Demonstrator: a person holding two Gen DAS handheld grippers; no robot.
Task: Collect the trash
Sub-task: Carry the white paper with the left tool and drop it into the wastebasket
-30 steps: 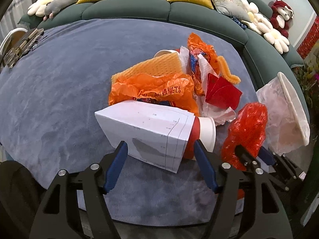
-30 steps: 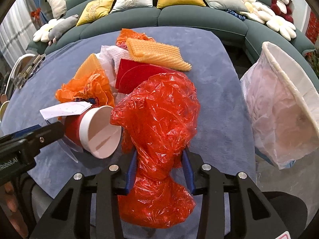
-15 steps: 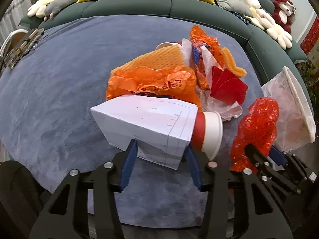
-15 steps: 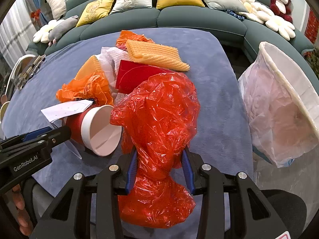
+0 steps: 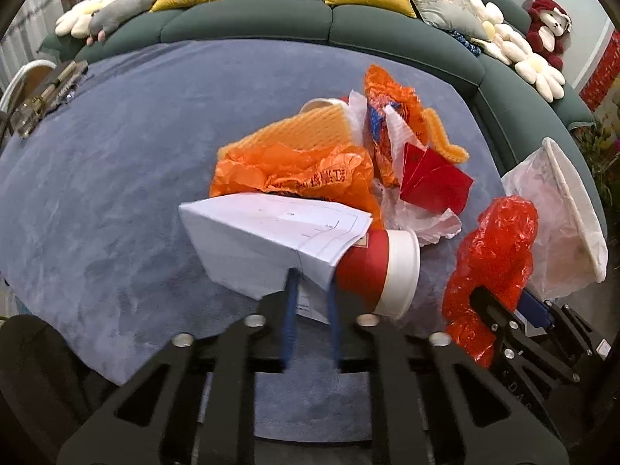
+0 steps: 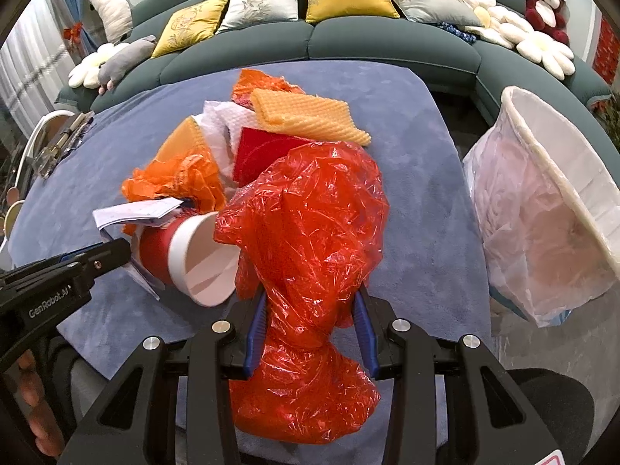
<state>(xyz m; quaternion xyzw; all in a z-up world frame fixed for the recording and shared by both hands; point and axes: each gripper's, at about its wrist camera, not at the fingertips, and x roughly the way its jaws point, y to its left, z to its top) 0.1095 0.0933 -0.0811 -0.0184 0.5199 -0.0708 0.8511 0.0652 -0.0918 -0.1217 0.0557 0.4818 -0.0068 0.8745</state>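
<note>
HANDLING: I judge the folded paper sheet (image 5: 271,240) light and floppy, best pinched at its near edge | JAWS: my left gripper (image 5: 310,290) has just closed on that edge beside the red paper cup (image 5: 372,267); my right gripper (image 6: 310,310) clamps the crumpled red plastic bag (image 6: 310,224) | VIEWS: only the right view shows the cup's empty mouth and the lined bin (image 6: 550,209) beyond the bag.

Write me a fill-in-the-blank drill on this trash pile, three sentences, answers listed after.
1. The right gripper is shut on a crumpled ____ plastic bag.
2. The left gripper has just been closing, and its pads now pinch the folded white ____, which lies over the red paper cup.
3. The paper cup lies on its ____ on the blue cloth, its open mouth toward the bag.

Missing words: red; paper; side
</note>
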